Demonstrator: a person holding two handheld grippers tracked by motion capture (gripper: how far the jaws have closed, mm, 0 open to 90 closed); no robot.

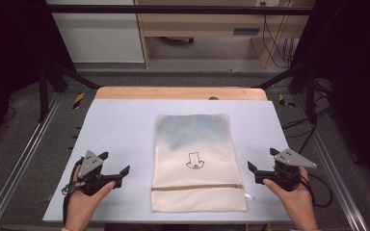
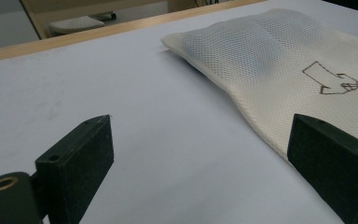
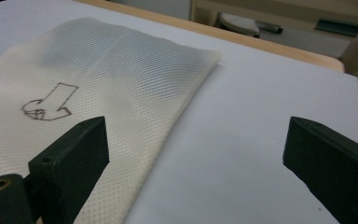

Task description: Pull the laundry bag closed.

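Left tongs (image 1: 115,163): wide, empty, left of bag.
Right tongs (image 1: 261,160): wide, empty, right of bag.
Mesh bag (image 1: 197,159): flat mid-desk (image 1: 120,125), zipper (image 1: 197,187) nearest, closed.
Advice: probably finished; lift clear without snagging mesh.

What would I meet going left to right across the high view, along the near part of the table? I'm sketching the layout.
Left claw, open → cream mesh bag with its zipper along the near end → right claw, open. All lie over the white table surface.
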